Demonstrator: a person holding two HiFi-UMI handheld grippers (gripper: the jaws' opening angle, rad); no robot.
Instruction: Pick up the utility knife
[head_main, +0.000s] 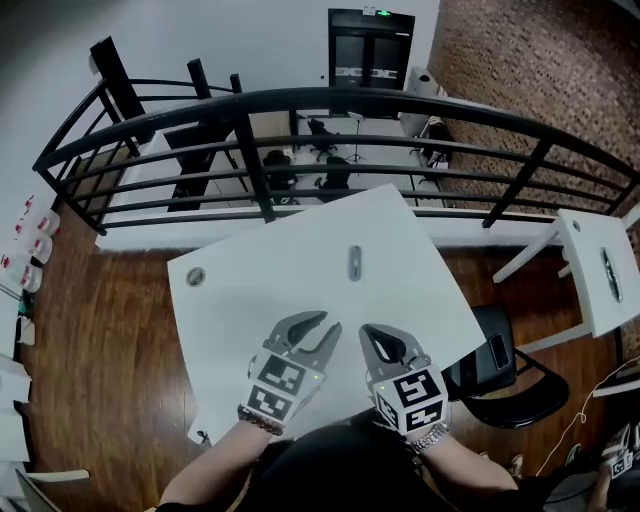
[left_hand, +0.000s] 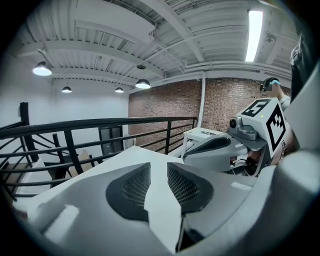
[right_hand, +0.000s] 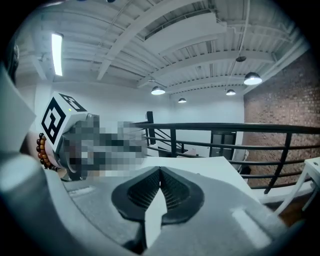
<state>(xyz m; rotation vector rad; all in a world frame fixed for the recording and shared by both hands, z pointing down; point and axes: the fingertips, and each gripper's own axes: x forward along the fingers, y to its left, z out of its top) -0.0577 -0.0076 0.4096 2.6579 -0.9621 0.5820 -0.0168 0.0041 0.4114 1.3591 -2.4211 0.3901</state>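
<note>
**Head view: knife lies well ahead of both claws**

A slim grey bar with rounded ends, the utility knife (head_main: 354, 262) lies lengthwise toward the far edge of the white tabletop (head_main: 300, 250), well apart from the 2 grippers at its near edge. The left gripper (head_main: 330, 324) stands released, its ribbed dark pads (left_hand: 134, 187) parted on nothing. The right gripper (head_main: 367, 333) is clenched tip to tip, empty. The tabletop looks smooth, so a closed or off-centre claw would likely shove the flat knife skidding rather than pinch it.
</note>
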